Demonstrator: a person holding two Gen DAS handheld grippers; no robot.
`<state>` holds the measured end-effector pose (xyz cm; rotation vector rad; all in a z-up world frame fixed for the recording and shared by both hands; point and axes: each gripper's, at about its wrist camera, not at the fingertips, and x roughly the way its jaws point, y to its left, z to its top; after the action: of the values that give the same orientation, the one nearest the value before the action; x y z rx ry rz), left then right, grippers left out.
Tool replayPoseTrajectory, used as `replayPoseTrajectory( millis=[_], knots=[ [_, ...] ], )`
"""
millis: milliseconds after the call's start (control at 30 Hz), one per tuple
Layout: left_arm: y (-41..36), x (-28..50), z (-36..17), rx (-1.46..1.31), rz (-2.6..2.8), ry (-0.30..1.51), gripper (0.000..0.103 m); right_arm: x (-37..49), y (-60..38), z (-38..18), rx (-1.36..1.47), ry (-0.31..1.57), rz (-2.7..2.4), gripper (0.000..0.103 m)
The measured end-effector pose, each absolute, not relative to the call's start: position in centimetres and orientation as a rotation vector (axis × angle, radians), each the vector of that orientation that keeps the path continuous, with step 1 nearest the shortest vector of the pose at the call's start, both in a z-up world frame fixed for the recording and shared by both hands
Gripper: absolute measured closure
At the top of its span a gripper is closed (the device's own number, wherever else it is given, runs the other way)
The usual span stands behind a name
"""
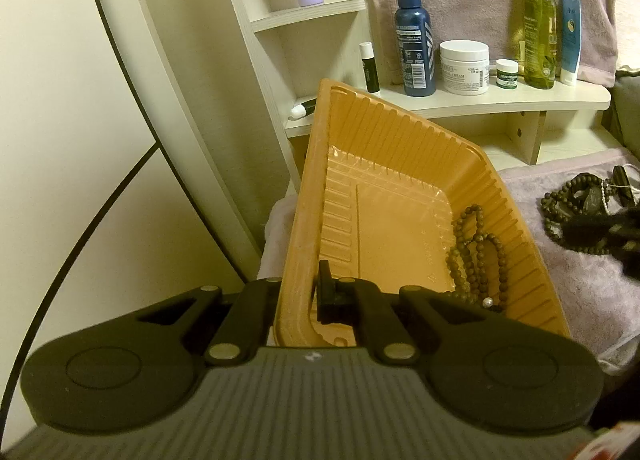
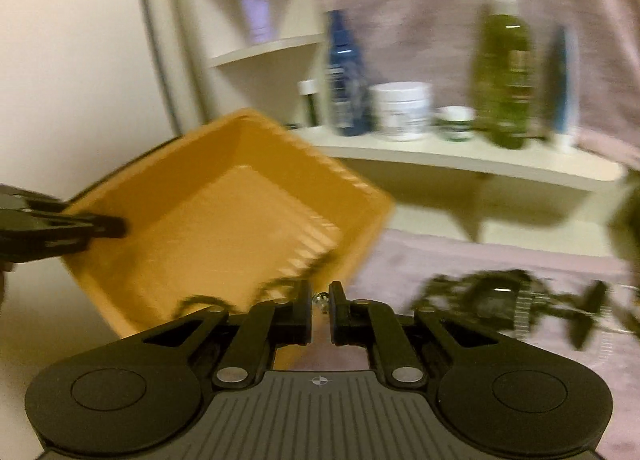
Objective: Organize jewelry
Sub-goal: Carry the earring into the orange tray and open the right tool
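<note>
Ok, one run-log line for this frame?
left tongs: clamped on orange tray rim, tilted | right tongs: slightly apart | bead necklace in tray

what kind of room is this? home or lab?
Home, probably a bedroom vanity or dressing corner. A cream shelf holds toiletries such as a blue spray bottle and a white cream jar; a mauve towel covers the surface, with beaded jewelry lying on it.
</note>
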<state>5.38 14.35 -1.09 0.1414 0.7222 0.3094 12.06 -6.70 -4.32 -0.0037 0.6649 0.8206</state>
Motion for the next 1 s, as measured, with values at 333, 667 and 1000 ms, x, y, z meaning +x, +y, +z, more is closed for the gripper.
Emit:
replayPoseTrajectory(
  millis=[333,667,1000],
  knots=[
    [14.3,5.4,-1.1,0.141,0.309,0.722,0.099,11.7,-3.8,-4.4,0.001,0.672,0.91,0.095],
    [14.3,5.4,-1.1,0.144,0.309,0.723,0.099,11.6,-4.2,-4.6,0.036,0.669,0.922,0.066],
    [14.2,5.4,-1.1,0.144,0.308,0.723,0.099,11.1,-7.8,-5.7,0.016,0.715,0.796,0.065]
  ],
)
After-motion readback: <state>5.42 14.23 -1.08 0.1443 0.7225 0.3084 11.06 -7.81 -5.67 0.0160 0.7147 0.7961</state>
